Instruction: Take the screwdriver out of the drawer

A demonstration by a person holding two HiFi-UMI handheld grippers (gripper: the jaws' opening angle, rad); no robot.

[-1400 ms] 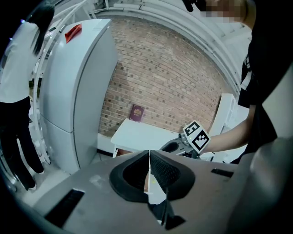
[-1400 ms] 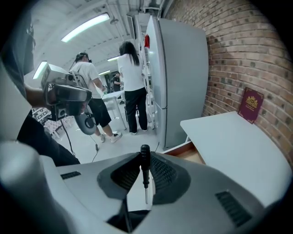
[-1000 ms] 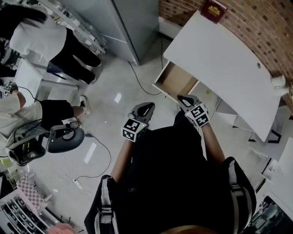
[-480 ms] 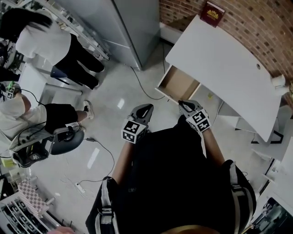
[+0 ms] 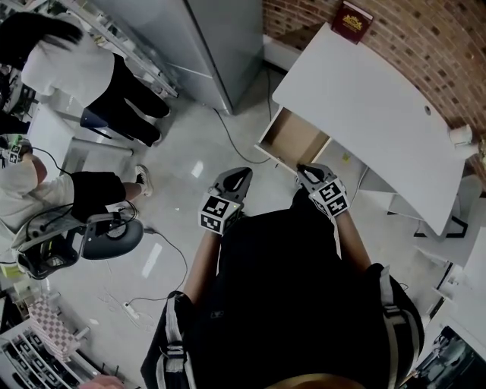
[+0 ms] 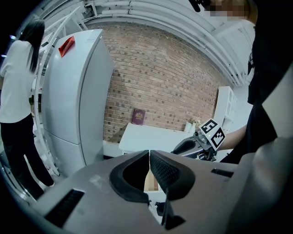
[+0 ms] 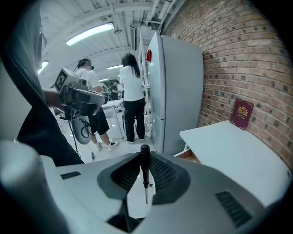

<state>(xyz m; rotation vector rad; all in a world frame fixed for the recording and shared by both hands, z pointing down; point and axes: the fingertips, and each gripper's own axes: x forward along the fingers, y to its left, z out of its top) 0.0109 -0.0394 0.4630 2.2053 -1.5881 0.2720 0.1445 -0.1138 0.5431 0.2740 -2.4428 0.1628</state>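
Observation:
A small black-handled screwdriver point(image 7: 145, 170) stands upright between the closed jaws of my right gripper point(image 7: 144, 160), its thin shaft pointing down. In the head view my right gripper point(image 5: 311, 173) hangs just in front of the open wooden drawer point(image 5: 291, 137) of the white desk point(image 5: 372, 99). The drawer's visible inside shows bare wood. My left gripper point(image 5: 237, 179) is held level with the right one, over the floor left of the drawer. In its own view the left gripper point(image 6: 149, 157) has its jaws pressed together with nothing between them.
A dark red book point(image 5: 354, 17) lies on the desk's far corner. A grey fridge point(image 5: 205, 42) stands left of the desk against the brick wall point(image 5: 440, 45). People point(image 5: 83, 72) stand and sit at the left, with cables point(image 5: 163, 258) on the floor.
Both grippers and the held screwdriver have hardly shifted; the view has moved slightly. The people at the left have shifted a little.

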